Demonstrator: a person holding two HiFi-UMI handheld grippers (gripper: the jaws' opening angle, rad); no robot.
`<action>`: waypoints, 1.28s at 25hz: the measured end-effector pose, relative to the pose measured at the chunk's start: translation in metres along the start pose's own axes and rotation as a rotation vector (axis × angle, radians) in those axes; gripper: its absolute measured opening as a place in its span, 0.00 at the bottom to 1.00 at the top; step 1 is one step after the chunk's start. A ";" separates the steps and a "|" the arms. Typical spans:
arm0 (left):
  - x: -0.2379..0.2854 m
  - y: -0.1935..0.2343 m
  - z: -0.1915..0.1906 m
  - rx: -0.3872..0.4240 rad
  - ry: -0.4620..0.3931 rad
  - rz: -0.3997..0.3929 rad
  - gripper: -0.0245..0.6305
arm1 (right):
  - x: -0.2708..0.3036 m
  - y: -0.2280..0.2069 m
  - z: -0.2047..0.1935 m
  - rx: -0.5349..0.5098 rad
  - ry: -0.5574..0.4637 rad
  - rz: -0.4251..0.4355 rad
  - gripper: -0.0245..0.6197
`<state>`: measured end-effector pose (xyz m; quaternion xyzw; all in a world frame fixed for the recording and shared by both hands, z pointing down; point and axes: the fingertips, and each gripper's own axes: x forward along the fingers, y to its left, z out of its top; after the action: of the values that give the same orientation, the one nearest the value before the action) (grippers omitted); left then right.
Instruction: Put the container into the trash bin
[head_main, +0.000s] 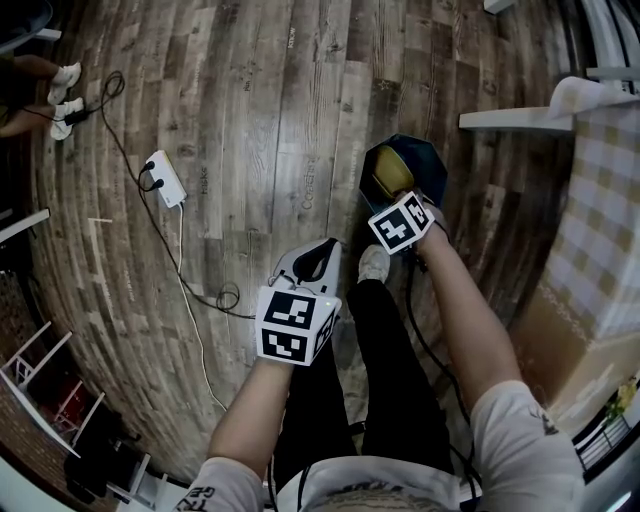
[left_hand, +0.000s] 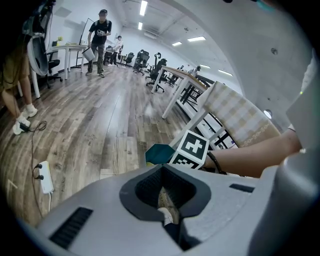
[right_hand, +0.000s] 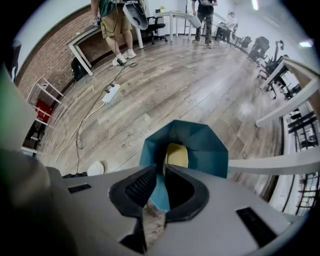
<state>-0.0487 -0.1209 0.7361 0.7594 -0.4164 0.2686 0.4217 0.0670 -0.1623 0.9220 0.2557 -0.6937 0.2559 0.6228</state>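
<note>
Open-plan office around me: rows of desks with office chairs, ceiling strip lights, wood-plank floor.

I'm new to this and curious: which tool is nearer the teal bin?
Right. The right tool hangs directly over the bin; the left tool sits off to the side, above the wood floor.
</note>
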 end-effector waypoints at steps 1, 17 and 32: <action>0.000 -0.001 0.001 0.000 -0.002 -0.003 0.05 | -0.007 -0.003 0.003 0.019 -0.030 -0.025 0.07; -0.071 -0.059 0.066 0.096 -0.089 -0.058 0.05 | -0.224 0.004 0.010 0.427 -0.470 -0.166 0.04; -0.285 -0.186 0.200 0.230 -0.356 -0.048 0.04 | -0.581 0.044 0.037 0.581 -0.984 -0.315 0.04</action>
<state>-0.0229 -0.1226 0.3426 0.8477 -0.4326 0.1656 0.2584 0.0649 -0.1336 0.3387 0.6041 -0.7562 0.1913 0.1631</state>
